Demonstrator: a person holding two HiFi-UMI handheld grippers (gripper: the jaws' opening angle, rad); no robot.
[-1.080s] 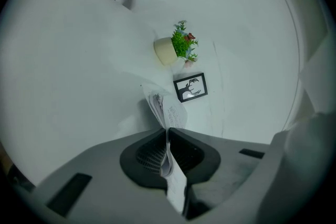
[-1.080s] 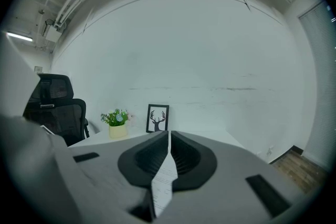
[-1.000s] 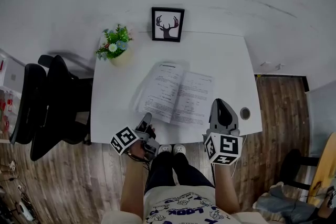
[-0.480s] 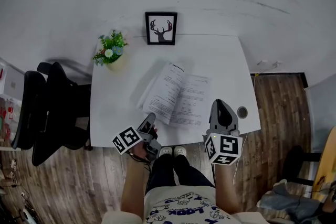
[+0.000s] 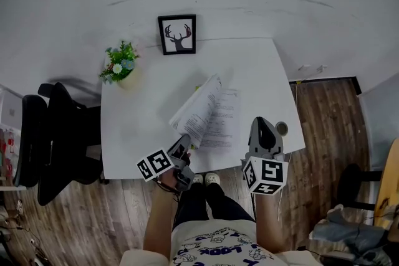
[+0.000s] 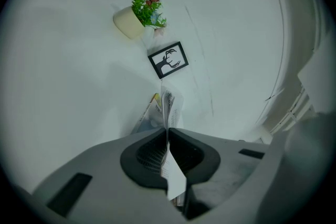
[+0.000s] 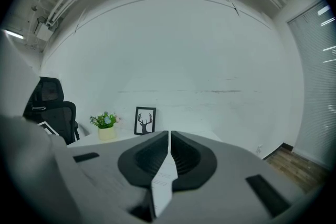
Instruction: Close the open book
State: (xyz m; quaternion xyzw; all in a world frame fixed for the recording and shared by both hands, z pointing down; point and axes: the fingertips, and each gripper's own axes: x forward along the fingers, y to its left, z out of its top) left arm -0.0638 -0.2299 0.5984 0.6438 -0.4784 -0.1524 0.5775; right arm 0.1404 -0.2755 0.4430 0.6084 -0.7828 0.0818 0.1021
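Note:
The open book (image 5: 223,123) lies on the white table (image 5: 134,128). Its left half (image 5: 198,110) is lifted steeply and leans toward the right half. My left gripper (image 5: 185,144) is at the book's near left corner, shut on the edge of those raised pages. In the left gripper view the pages (image 6: 167,108) stand edge-on, pinched between the jaws of the left gripper (image 6: 167,132). My right gripper (image 5: 262,126) is at the book's right edge. In the right gripper view a printed page (image 7: 163,182) is clamped in the right gripper (image 7: 169,137).
A framed deer picture (image 5: 177,34) stands at the table's far edge, with a small potted plant (image 5: 118,65) at the far left corner. A round cable hole (image 5: 282,128) sits near the right gripper. A black office chair (image 5: 47,140) is left of the table.
The book's left half has risen from nearly flat to steeply tilted toward the right. My left gripper has moved right and up with it. The right gripper has barely shifted.

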